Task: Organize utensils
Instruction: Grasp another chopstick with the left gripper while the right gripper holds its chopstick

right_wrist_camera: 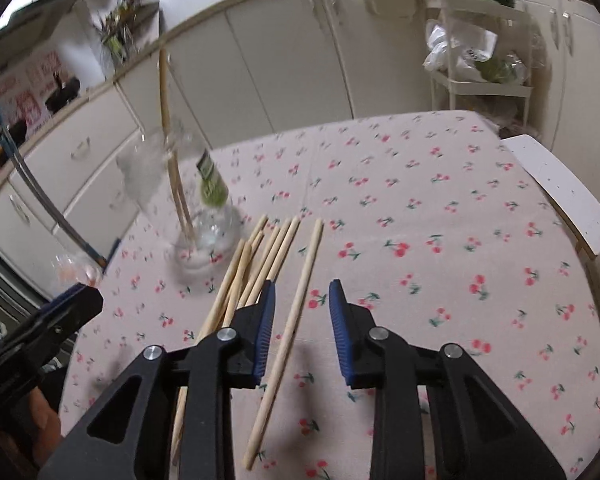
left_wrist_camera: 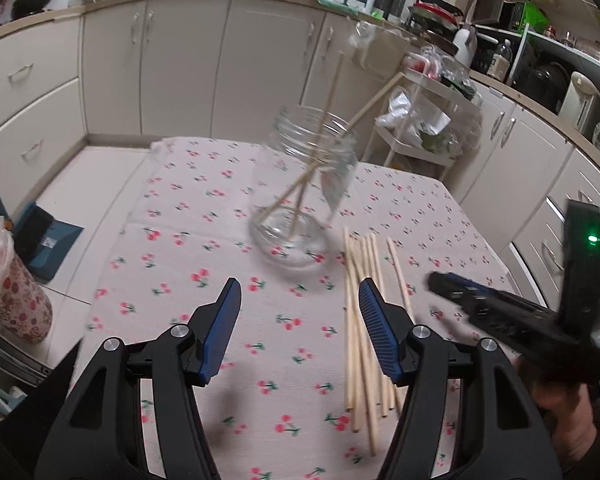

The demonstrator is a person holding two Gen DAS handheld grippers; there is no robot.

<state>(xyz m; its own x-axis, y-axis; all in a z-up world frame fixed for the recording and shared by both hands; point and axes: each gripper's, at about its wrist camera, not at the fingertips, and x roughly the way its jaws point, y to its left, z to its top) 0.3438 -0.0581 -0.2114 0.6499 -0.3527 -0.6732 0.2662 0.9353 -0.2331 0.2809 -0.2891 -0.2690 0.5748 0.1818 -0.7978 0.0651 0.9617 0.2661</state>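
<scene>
A glass jar (left_wrist_camera: 306, 184) stands on the table with two, perhaps three, chopsticks (left_wrist_camera: 332, 96) leaning in it, tips resting near its bottom and tops fanning out above the rim; blur makes the count uncertain. Just beside the jar, on its right in the left wrist view, a loose bundle of chopsticks (left_wrist_camera: 362, 320) lies flat on the cloth, and one single stick (right_wrist_camera: 290, 328) lies slightly apart from the bundle. So the sorting looks barely begun: a few sticks are in, and most of them are left to go. The right gripper (right_wrist_camera: 302, 312) hangs over the single stick with its jaws apart, the stick running between them but not gripped, which suggests that stick is the next pick. The left gripper (left_wrist_camera: 300, 308) is also spread wide and holds nothing, poised over bare cloth short of the jar. The tablecloth (left_wrist_camera: 204, 264) is pale with a red cherry print. Around it is a kitchen: cream cabinets (left_wrist_camera: 180, 64) under a cluttered counter, a white trolley (left_wrist_camera: 420, 132) stuffed with bags beyond the table, and a white chair (right_wrist_camera: 560, 188) at the table's right edge.
</scene>
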